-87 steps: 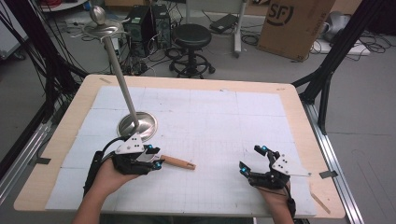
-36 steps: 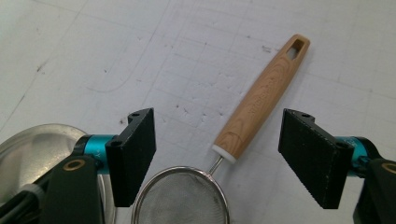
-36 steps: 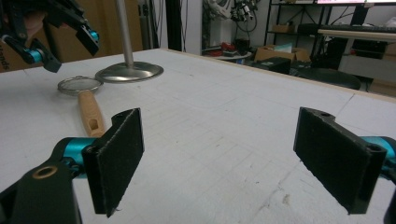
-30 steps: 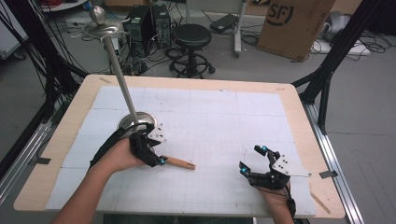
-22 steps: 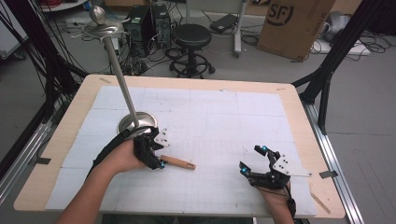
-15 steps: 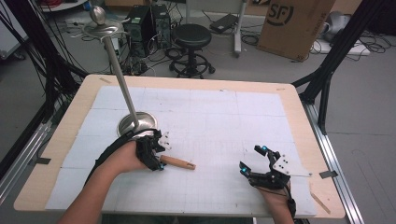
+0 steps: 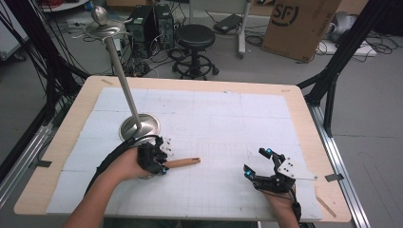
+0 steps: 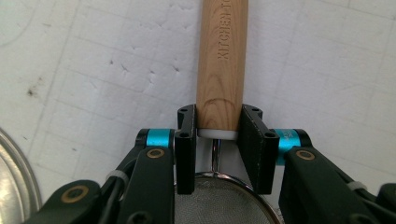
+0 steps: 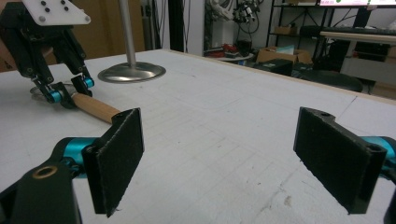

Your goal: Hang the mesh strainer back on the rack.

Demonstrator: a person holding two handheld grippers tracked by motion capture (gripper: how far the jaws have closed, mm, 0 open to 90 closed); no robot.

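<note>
Left tool (image 8: pixel 218 135) grips one wooden-handled strainer (image 8: pixel 223 60); right tool (image 9: pixel 233 158) gapes.

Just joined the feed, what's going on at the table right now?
The person's left gripper has its jaws closed around the wooden handle of a small mesh strainer, gripping near where the handle meets the metal; the handle lies on the white table mat. The right gripper rests apart near the front right, jaws wide open and holding nothing. A metal stand with a tall pole sits just behind the left hand.
</note>
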